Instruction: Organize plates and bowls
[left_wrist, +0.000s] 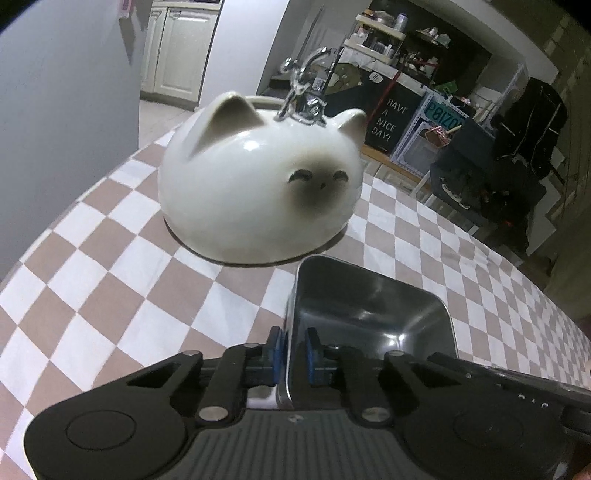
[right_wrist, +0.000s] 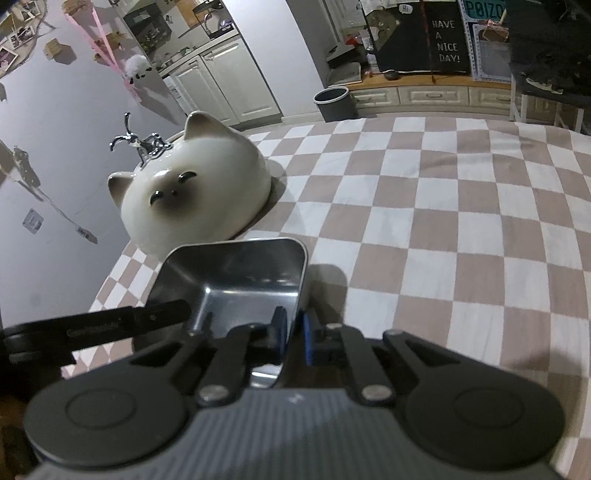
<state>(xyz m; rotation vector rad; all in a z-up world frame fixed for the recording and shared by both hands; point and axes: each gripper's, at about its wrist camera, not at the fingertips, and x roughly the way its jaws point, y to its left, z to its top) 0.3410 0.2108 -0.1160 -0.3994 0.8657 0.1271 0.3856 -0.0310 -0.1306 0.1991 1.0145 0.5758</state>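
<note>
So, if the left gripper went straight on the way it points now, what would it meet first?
The left gripper is shut on the near-left wall of the square metal dish. Straight ahead, beyond the dish, the cat-shaped bowl lies upside down on the checked cloth; it would probably meet that first, though depth is unclear.

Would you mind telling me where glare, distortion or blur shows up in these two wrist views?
Left wrist view: bright glare spots on the cat bowl, a highlight inside the steel tray, tablecloth squares bowed by the fisheye. Right wrist view: softer glare on the bowl, room edges curved, gripper body slightly blurred.
</note>
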